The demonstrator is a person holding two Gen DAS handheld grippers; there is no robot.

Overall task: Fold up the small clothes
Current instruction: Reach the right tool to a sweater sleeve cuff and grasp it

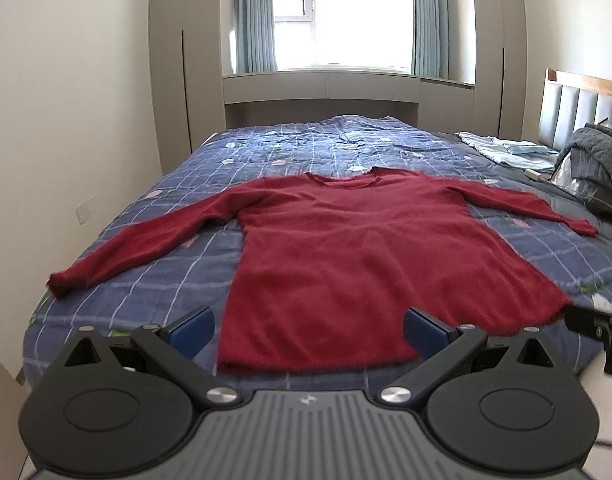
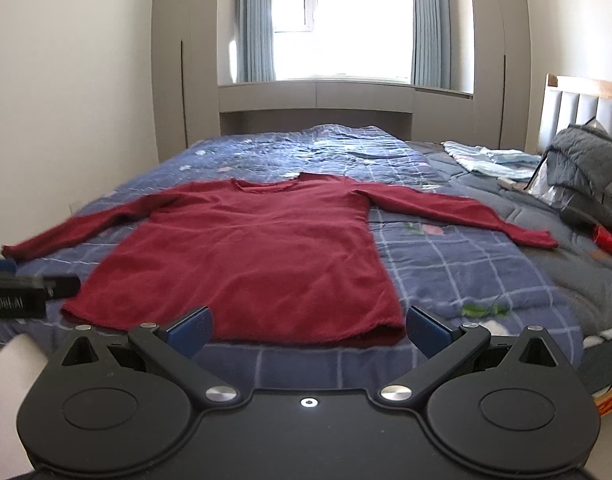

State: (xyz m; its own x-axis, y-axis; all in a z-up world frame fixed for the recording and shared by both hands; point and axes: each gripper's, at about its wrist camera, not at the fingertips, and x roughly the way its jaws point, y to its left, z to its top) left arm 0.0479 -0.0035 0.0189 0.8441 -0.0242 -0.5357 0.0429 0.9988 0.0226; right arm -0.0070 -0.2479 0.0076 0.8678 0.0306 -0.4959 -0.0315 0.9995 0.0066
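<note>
A dark red long-sleeved sweater [image 1: 345, 248] lies flat on the bed, neck toward the window, both sleeves spread out to the sides; it also fills the middle of the right wrist view [image 2: 258, 248]. My left gripper [image 1: 309, 330] hovers open just short of the hem's left half, nothing between its blue pads. My right gripper [image 2: 307, 330] is open too, near the hem's right half. Each gripper shows at the edge of the other's view: the right gripper [image 1: 597, 332] and the left gripper [image 2: 22, 284].
The bed carries a blue checked quilt [image 1: 210, 264]. At the right near the headboard [image 1: 585, 100] lie a grey padded jacket [image 1: 597, 160], light blue folded cloth [image 1: 509, 150] and a small red item [image 2: 609, 240]. Wardrobes and a bright window stand beyond the bed.
</note>
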